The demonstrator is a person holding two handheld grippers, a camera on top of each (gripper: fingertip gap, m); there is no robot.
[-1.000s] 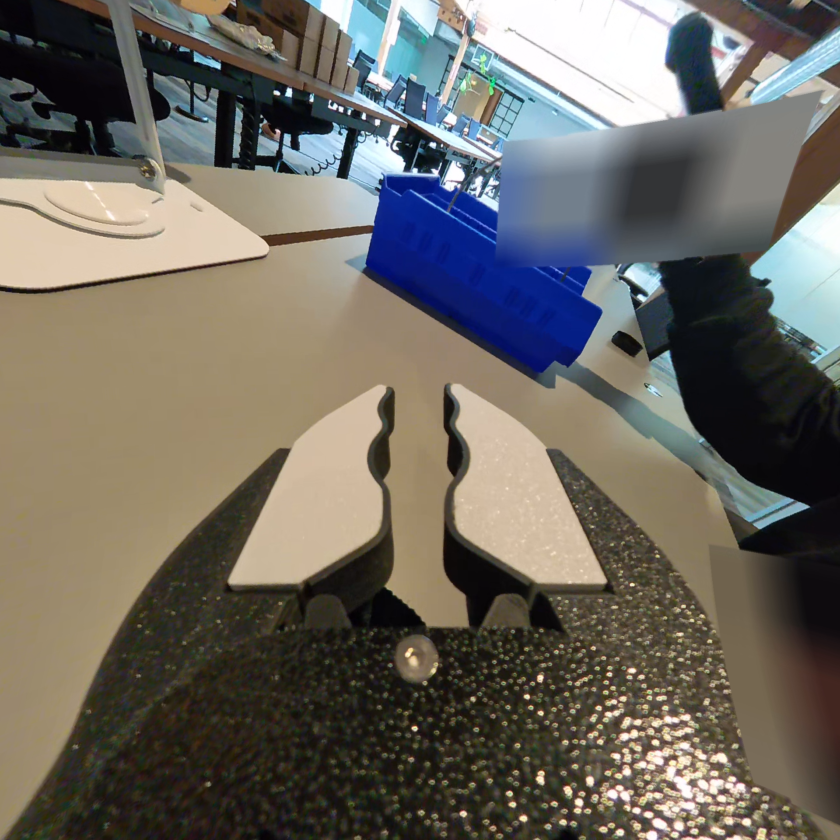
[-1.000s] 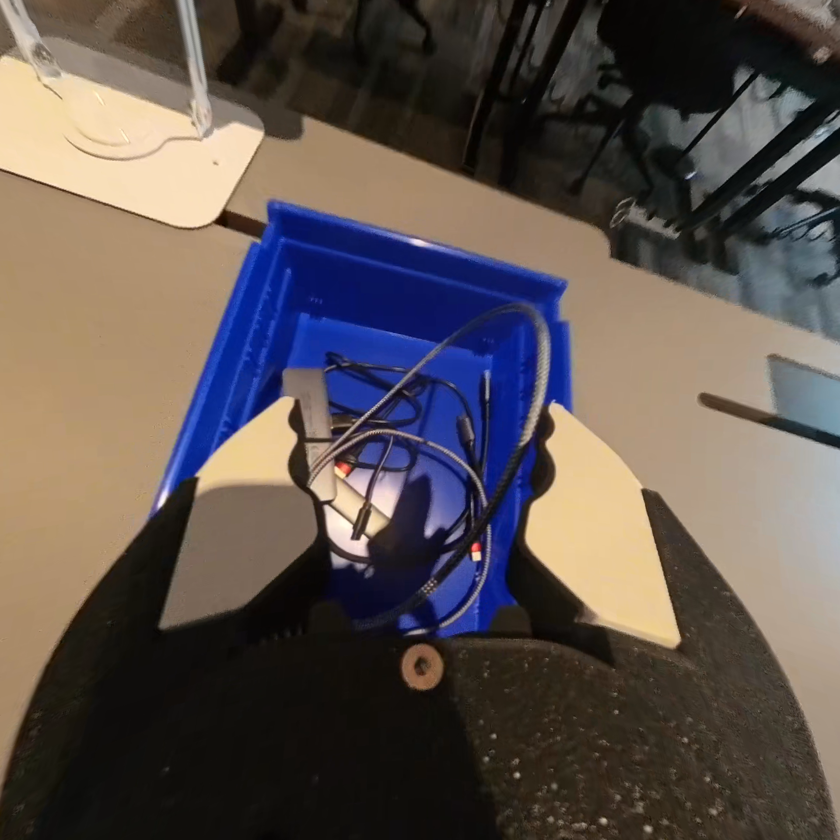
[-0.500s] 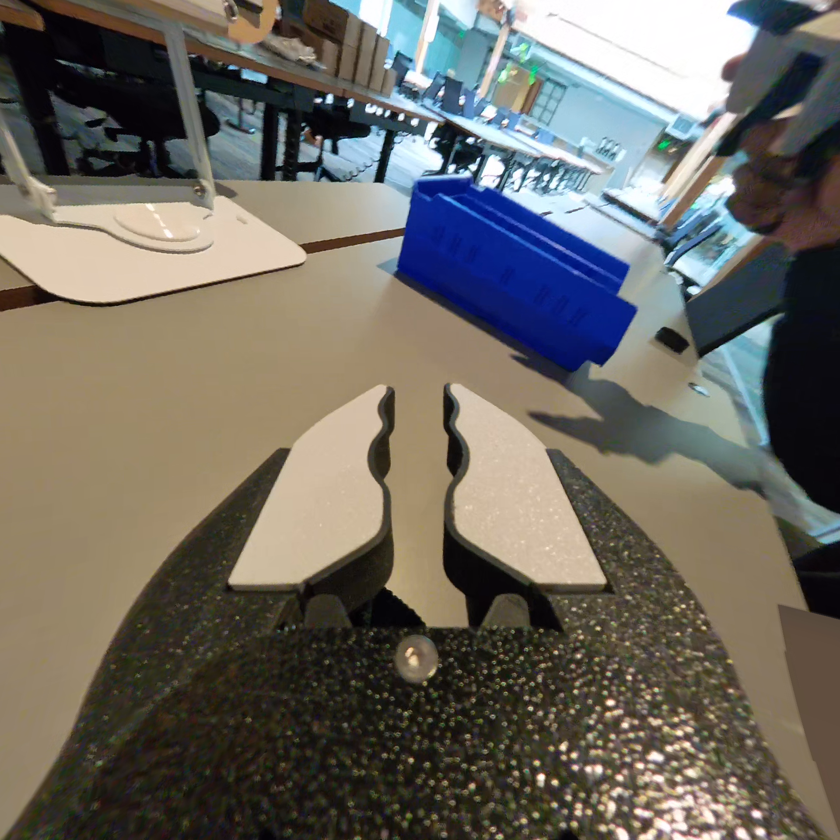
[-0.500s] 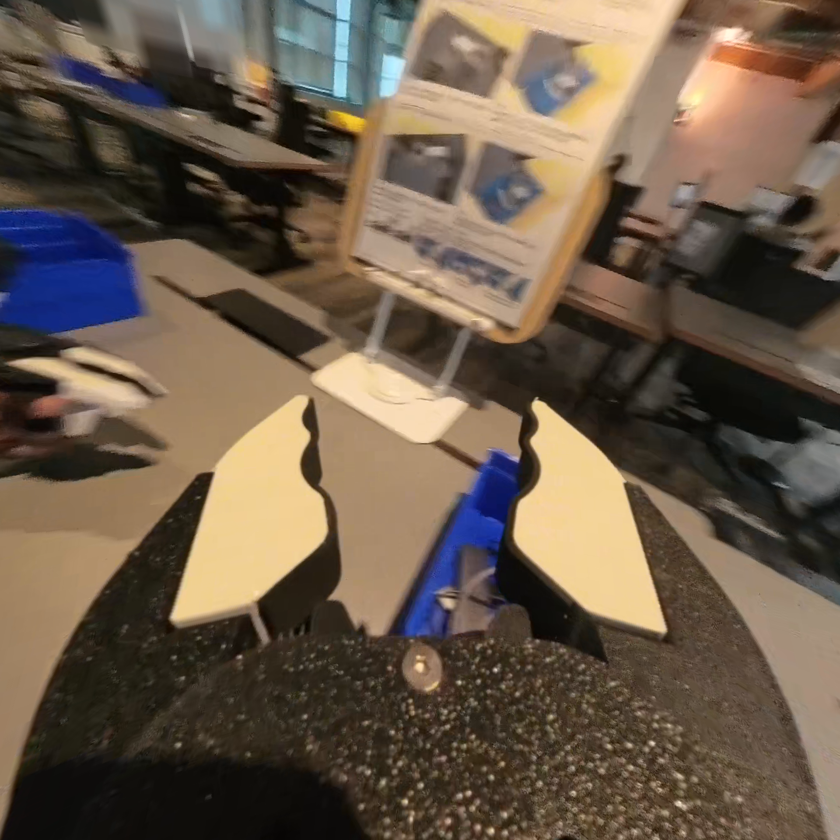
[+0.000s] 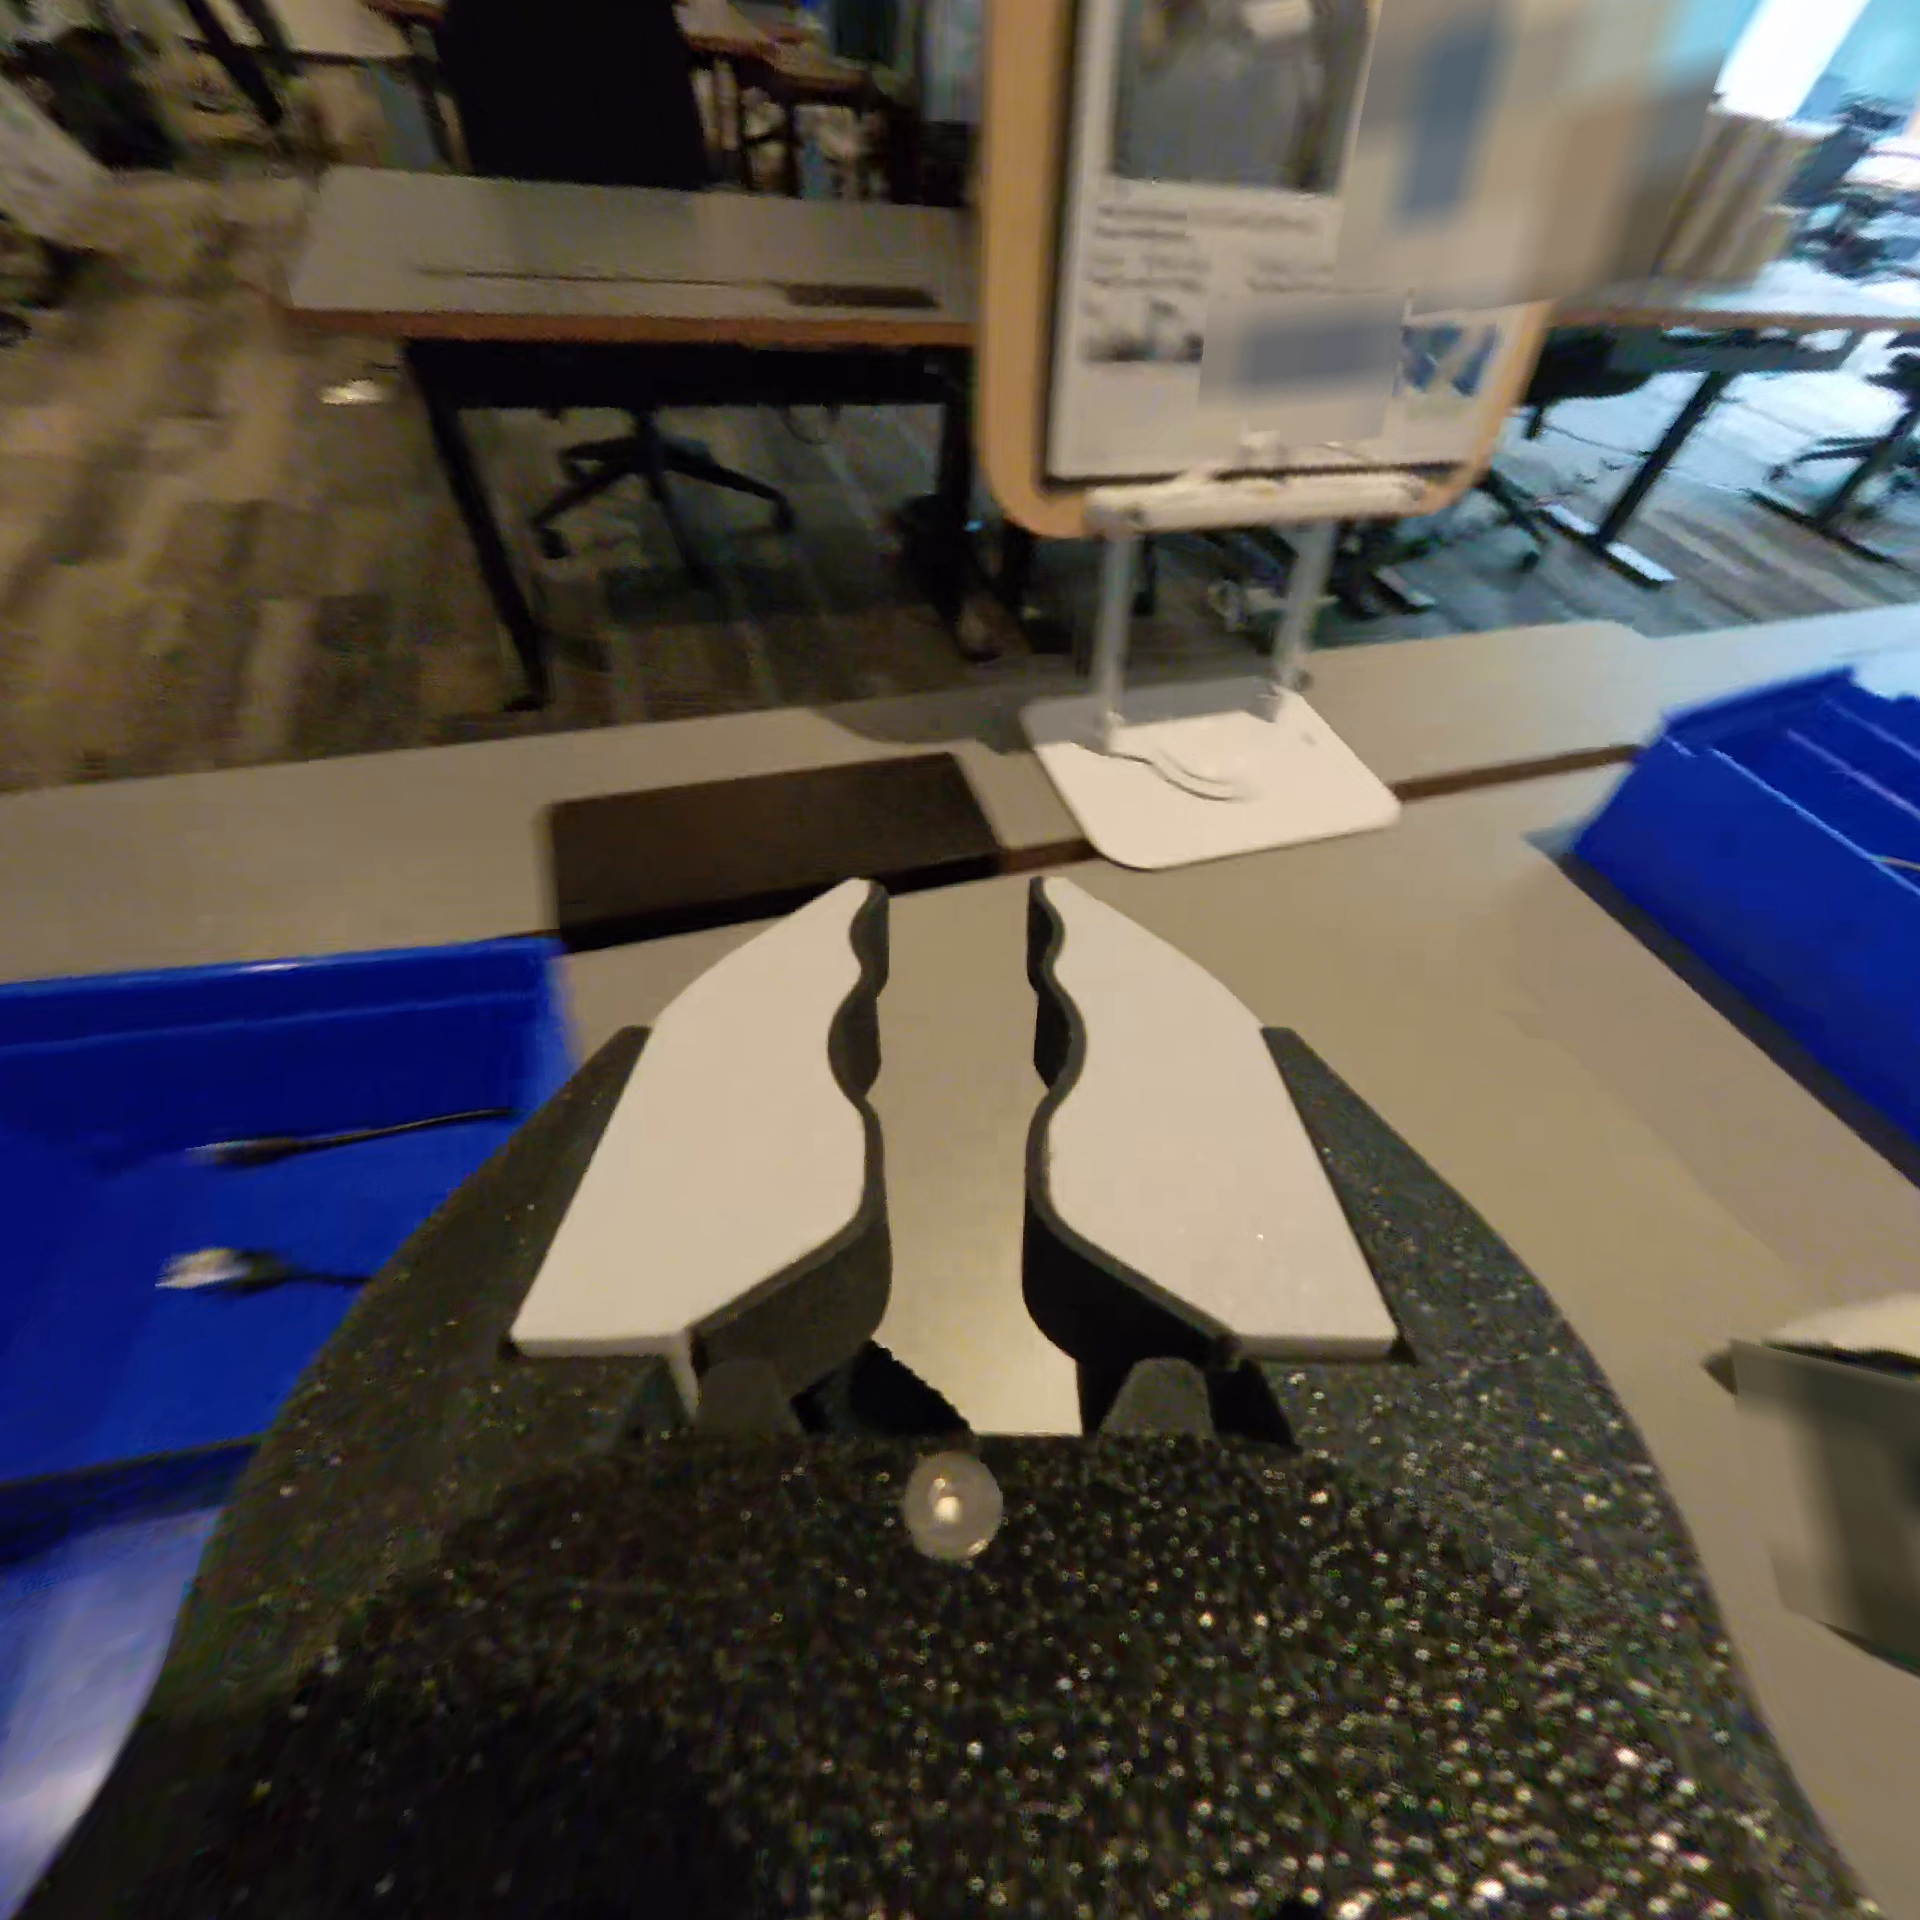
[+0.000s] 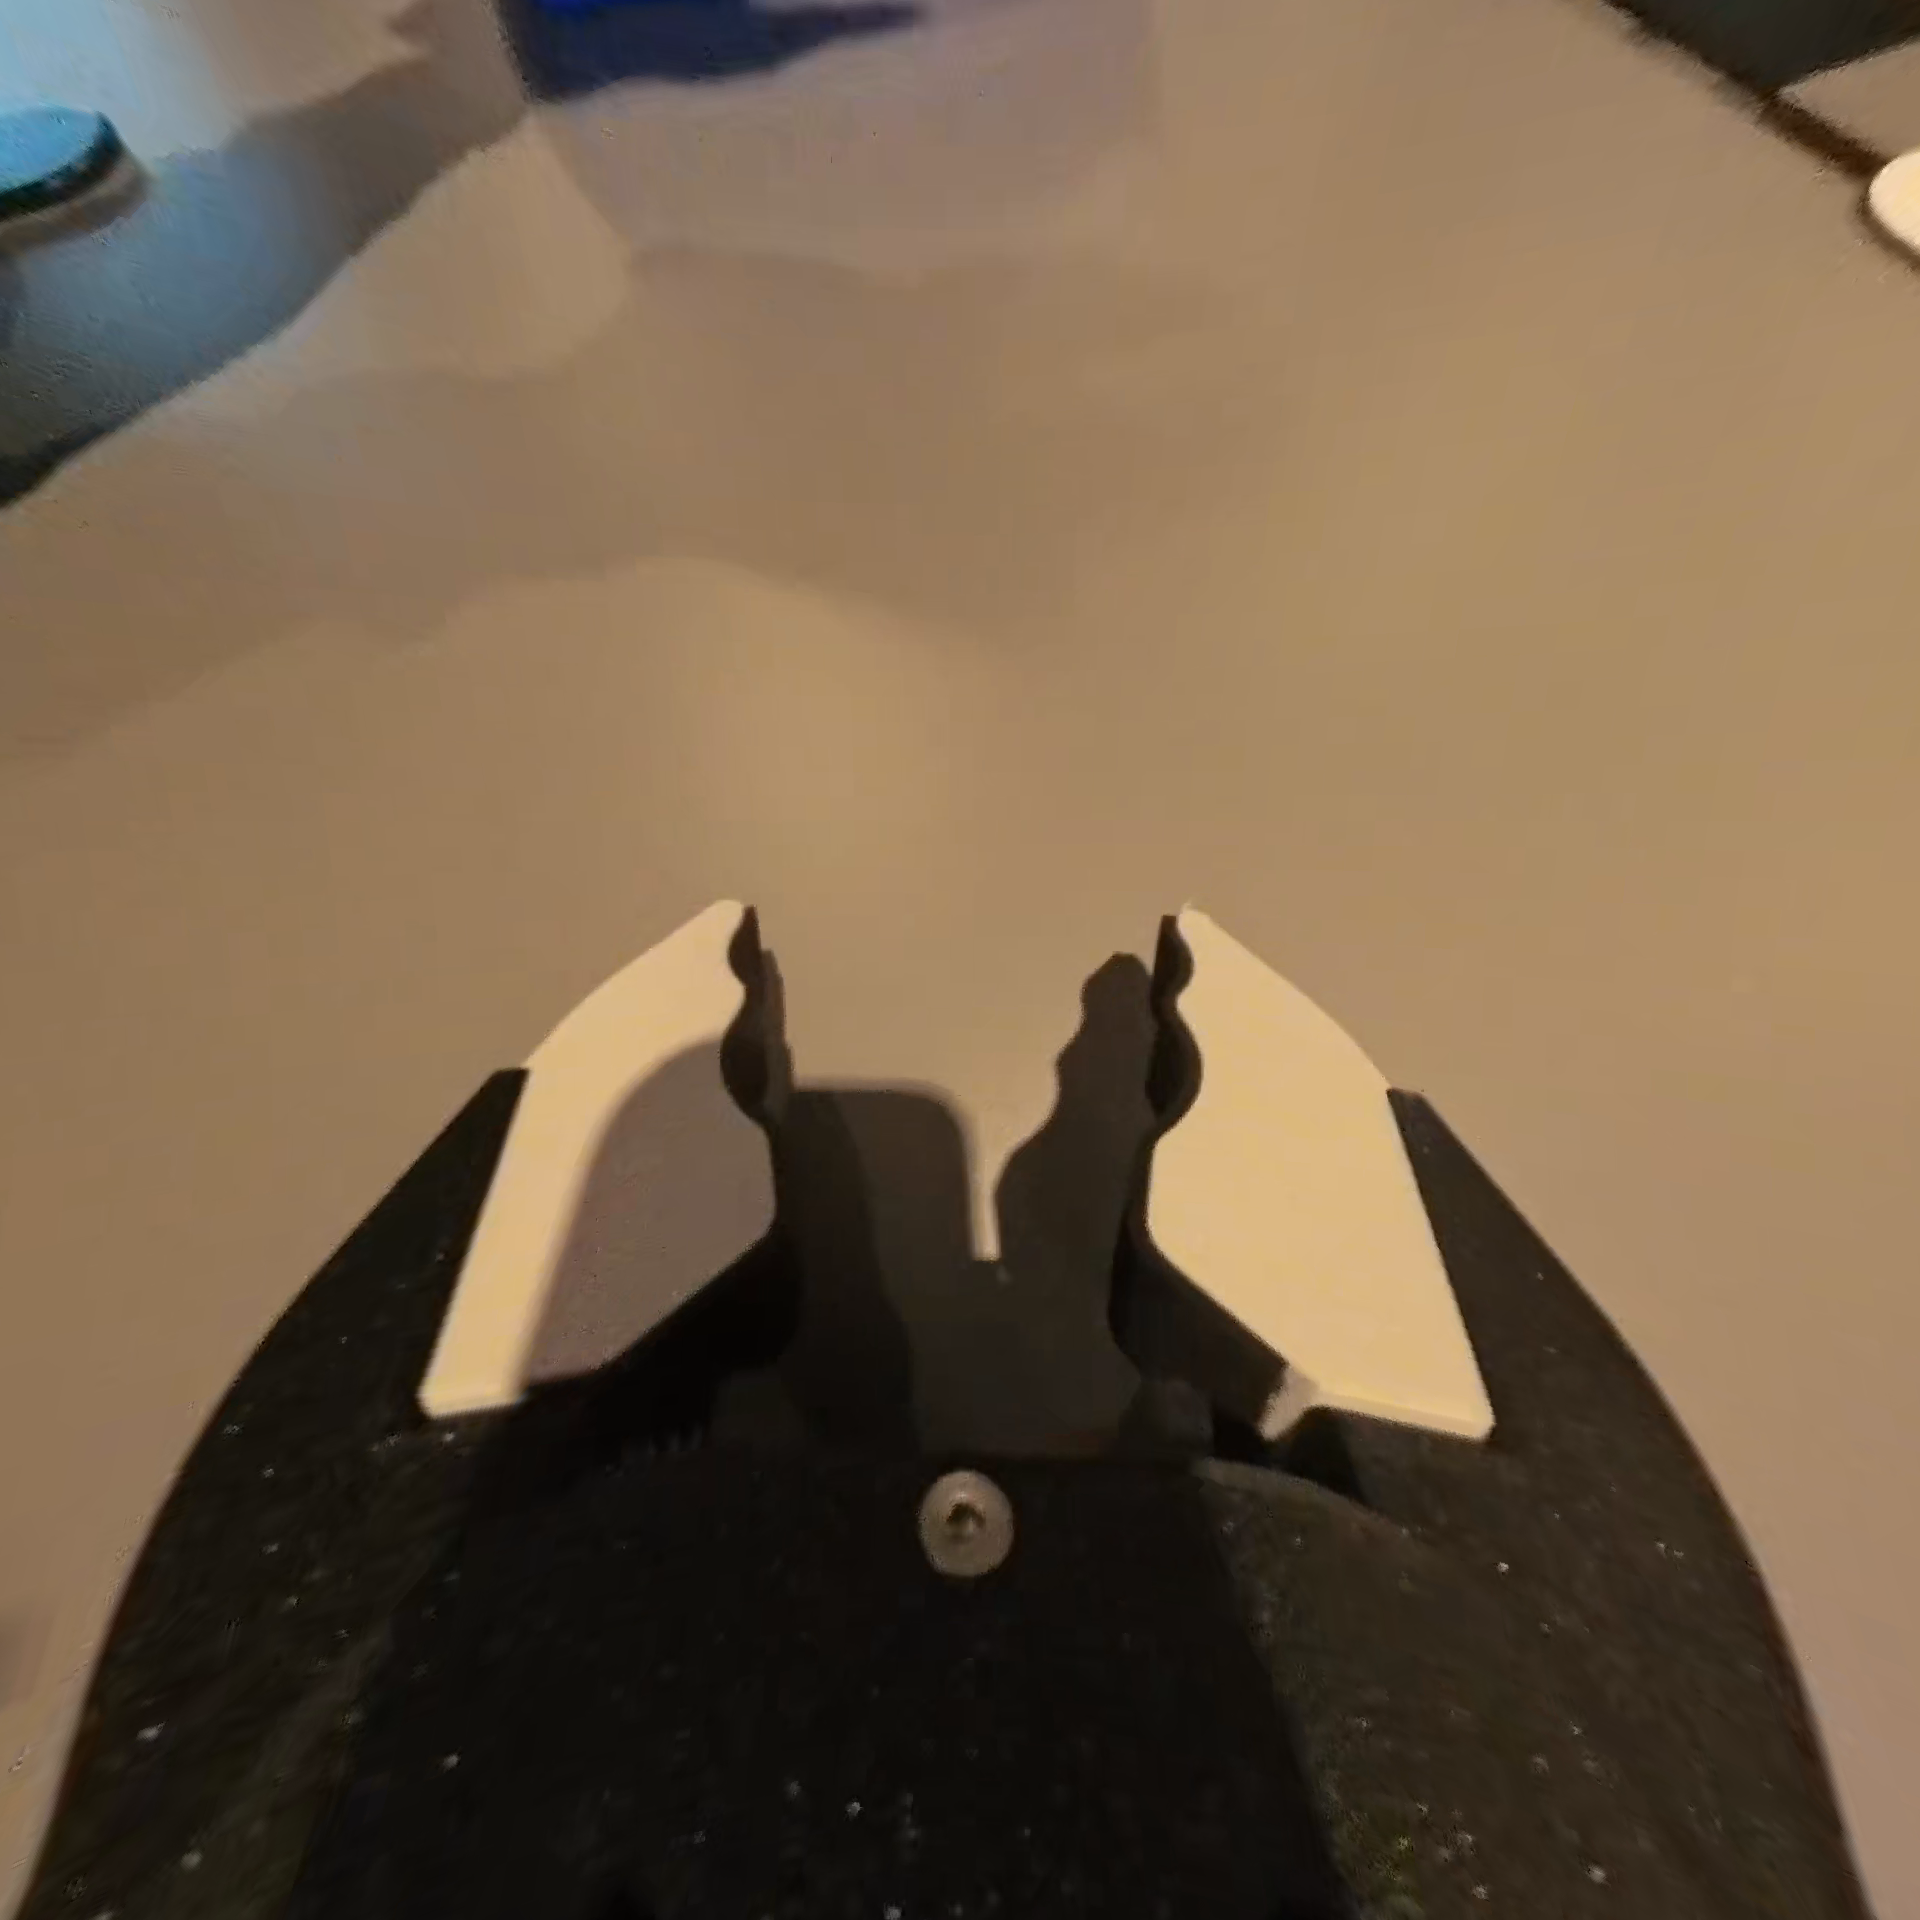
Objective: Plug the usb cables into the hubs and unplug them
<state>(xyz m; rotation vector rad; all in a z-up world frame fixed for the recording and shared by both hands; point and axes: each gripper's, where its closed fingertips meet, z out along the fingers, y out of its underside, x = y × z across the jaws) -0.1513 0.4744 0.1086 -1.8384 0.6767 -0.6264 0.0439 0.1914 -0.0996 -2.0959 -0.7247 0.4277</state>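
In the left wrist view my left gripper is empty, its fingers a narrow gap apart, low over the grey table. A blue bin lies to its left with thin dark cables inside, blurred by motion. A second blue bin stands at the right. My right gripper is open wide and empty, pointing down at bare table. No hub shows in either view.
A sign board on a white stand and a black mat sit at the table's far edge. A blurred grey shape is at the right edge. A blurred blue shape lies at the top of the right wrist view. My hands' fingertips stand some 40 centimeters from each other.
The left gripper swung left, from facing the right bin to facing the sign stand. The right gripper left the bin of cables, swept up past the sign, and now points at bare table.
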